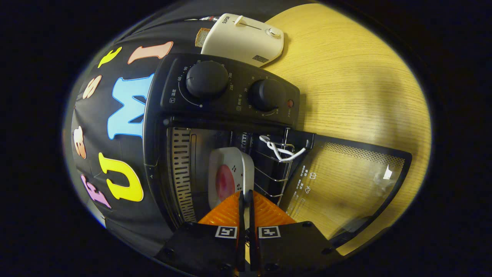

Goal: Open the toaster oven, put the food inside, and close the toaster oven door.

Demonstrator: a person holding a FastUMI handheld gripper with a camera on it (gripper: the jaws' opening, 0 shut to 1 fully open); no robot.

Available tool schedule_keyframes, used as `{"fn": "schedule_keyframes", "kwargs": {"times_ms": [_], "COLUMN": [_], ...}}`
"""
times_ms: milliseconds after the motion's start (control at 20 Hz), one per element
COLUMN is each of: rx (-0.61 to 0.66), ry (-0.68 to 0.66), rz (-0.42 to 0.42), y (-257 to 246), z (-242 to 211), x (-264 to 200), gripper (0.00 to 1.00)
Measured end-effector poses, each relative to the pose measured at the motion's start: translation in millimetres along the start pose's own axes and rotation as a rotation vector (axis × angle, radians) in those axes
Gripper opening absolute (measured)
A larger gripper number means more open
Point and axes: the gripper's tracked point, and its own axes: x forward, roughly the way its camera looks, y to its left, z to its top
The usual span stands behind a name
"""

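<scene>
The black toaster oven [230, 92] stands open, its glass door [346, 181] folded down flat over the wooden table. A white plate [230, 161] carrying a red piece of food [225, 182] sits inside the cavity on the wire rack [275, 169]. My gripper [246, 194] reaches into the oven mouth. Its orange fingers [226, 211] are pressed close together, and the plate's near rim is pinched between their tips. The rim's held part is hidden by the pads.
A cream pop-up toaster [246, 38] stands behind the oven with a bread slice [200, 37] beside it. A white cord [280, 150] loops around the rack near the door hinge. Bare wooden table [346, 77] spreads beyond the open door.
</scene>
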Motion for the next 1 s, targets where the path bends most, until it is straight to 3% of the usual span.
{"fn": "schedule_keyframes", "kwargs": {"times_ms": [100,150,250,350,600,1000], "rx": [-0.013,-0.028,-0.103,-0.213,-0.487,-1.071], "ry": [0.017,0.028,0.036,0.062,0.173,0.284], "rz": [0.040,0.073,0.102,0.094,0.109,0.126], "y": [7,15,24,24,15,-29], "z": [-6,-10,-14,-21,-50,-77], "x": [-1,-4,-14,-27,-67,-131], "gripper": [0.09,0.21,0.68,0.98,0.97,0.97]}}
